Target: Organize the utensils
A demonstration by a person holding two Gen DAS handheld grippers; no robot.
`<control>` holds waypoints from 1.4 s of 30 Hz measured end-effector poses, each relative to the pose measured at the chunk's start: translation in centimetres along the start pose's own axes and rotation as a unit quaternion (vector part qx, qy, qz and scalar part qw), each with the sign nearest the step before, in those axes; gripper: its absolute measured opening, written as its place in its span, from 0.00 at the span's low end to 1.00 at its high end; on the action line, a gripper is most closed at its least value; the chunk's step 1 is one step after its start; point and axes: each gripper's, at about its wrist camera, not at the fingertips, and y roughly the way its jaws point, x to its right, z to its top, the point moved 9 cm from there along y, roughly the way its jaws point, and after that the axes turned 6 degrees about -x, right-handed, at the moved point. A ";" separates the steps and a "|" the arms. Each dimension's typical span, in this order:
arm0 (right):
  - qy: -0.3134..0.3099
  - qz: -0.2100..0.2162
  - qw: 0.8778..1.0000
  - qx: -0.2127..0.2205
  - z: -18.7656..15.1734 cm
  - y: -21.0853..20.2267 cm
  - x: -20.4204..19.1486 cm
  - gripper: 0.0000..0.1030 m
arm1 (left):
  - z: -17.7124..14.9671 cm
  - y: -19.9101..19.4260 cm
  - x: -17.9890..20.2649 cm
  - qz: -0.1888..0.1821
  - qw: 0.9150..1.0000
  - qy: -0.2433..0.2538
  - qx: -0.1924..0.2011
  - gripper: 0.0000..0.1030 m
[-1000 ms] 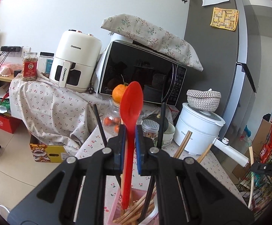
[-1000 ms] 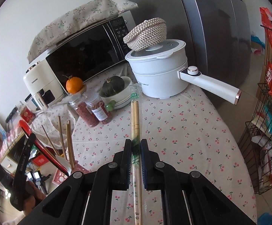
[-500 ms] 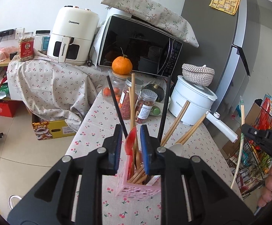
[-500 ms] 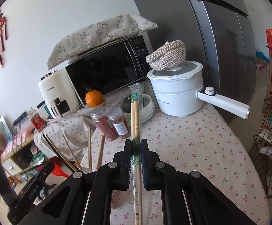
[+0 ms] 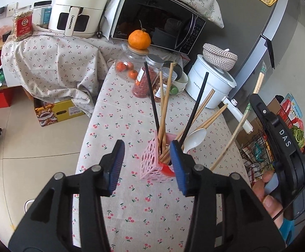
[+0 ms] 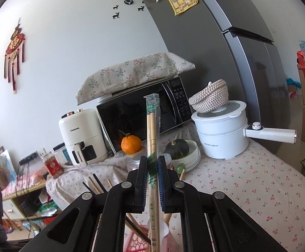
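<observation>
Left wrist view: left gripper [image 5: 147, 163] jaws opening, nothing between the pads, just the pink holder [image 5: 152, 163] seen through the gap below and ahead on the cherry-print tablecloth [image 5: 114, 113]. Holder sits near the table's front edge, stuffed with wooden chopsticks [image 5: 165, 105], two black chopsticks [image 5: 151, 96], a white spoon [image 5: 194, 139] and a red spoon [image 5: 166, 169] whose bowl shows low in the basket. Everything fans upward and away. Right gripper [image 5: 257, 96] comes in from the right edge, a hand [image 5: 267, 191] on its handle, clenched on a wrapped pair of chopsticks [image 6: 152, 138]. Right wrist view shows the pair pinched mid-length between closed pads, long axis running straight up along the fingers, plastic sleeve on the far tip, near end hanging down over the holder's rim [image 6: 137, 241] at the bottom of frame. Key relation: holder lies below and slightly left of the right gripper, so the pair probably needs to drop near end first into the basket. Right hand carries the load; left looks done and only has to clear out. Beyond: jars [image 5: 144, 77], orange [image 5: 139, 40], white pot [image 5: 209, 86], microwave [image 5: 158, 19].
</observation>
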 end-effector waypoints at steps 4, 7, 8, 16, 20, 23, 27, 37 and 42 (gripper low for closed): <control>0.007 -0.017 0.999 0.047 -0.7 0.3 -1.1 0.09 | 0.4 -0.7 -1.4 0.007 1.000 -0.014 -0.003 0.52; 0.005 -0.035 0.997 0.075 -1.4 0.7 -1.7 0.09 | 0.4 -0.5 -2.4 0.028 1.000 -0.011 -0.008 0.57; 0.004 -0.040 0.996 0.080 -1.7 0.9 -1.8 0.09 | 0.4 -0.4 -2.7 0.033 0.999 -0.011 -0.010 0.57; -0.007 -0.067 0.992 0.102 -3.2 1.8 -2.0 0.09 | 0.3 -0.4 -5.1 0.039 0.998 -0.038 -0.025 0.59; 0.003 -0.068 0.994 0.081 -4.5 2.3 -1.4 0.12 | 0.2 -0.3 -5.2 0.043 0.998 -0.039 -0.025 0.59; 0.008 -0.058 0.996 0.061 -4.9 1.9 -1.2 0.13 | 0.0 -0.1 -4.8 0.047 0.998 -0.030 -0.028 0.60; -0.008 -0.046 0.998 0.041 -4.1 0.4 -1.3 0.29 | -0.3 0.4 -4.4 0.050 0.998 -0.024 -0.037 0.65; -0.022 -0.054 0.996 -0.071 -1.6 -2.2 1.8 0.74 | -1.6 0.2 -3.0 0.070 0.997 -0.009 -0.043 0.78; -0.031 -0.076 0.987 -0.135 -2.1 -4.1 4.3 0.85 | -2.5 -0.5 -1.8 0.088 0.996 0.014 -0.029 0.81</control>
